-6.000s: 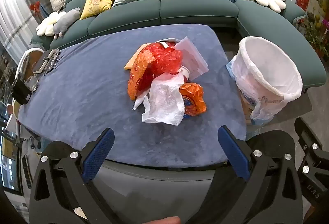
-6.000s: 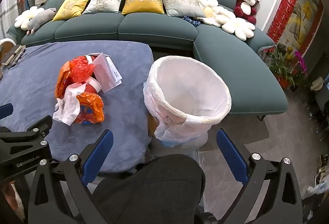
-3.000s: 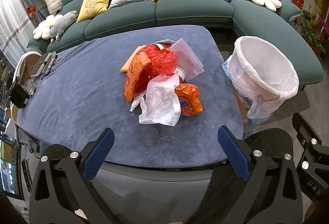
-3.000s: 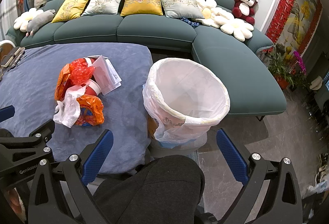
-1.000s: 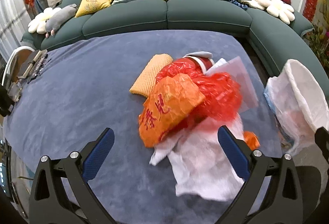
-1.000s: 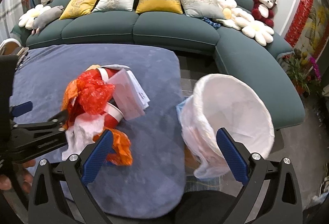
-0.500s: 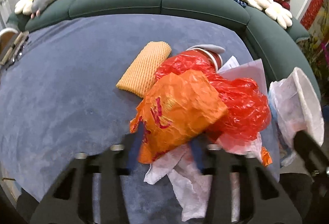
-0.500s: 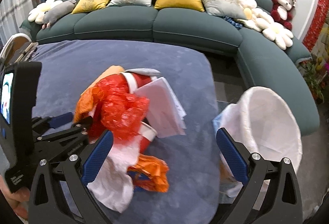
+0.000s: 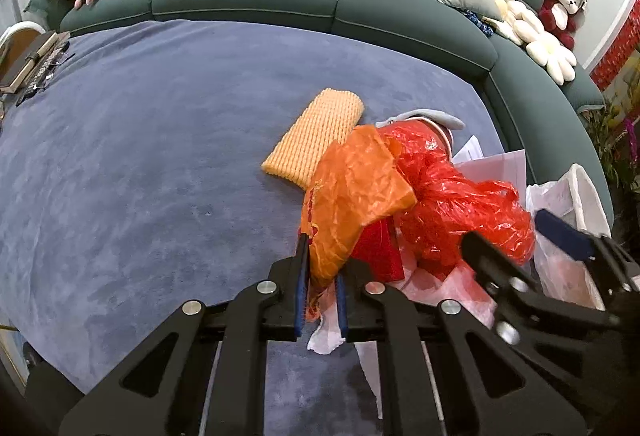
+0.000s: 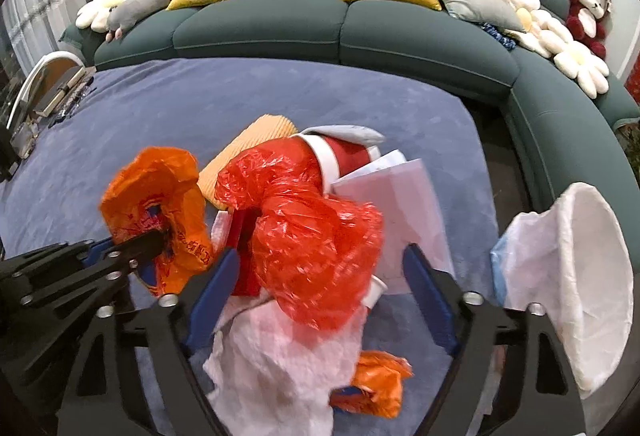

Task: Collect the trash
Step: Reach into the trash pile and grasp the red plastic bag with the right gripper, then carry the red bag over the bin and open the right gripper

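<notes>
Left wrist view, left gripper clamping orange bag, right gripper wide

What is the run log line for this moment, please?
left gripper: shut on orange bag | right gripper: open around red bag | bin: right of table

The left gripper reaches forward low over the surface with its two blue-padded fingers drawn close together, pinching a fold of the orange plastic bag between them. From the right wrist view it enters from the left edge, its black linkage angled inward. The right gripper sits just beside it on its right, jaws spread wide, its blue-padded fingers straddling material without touching it. Its black frame also shows at the right of the left wrist view.
</notes>
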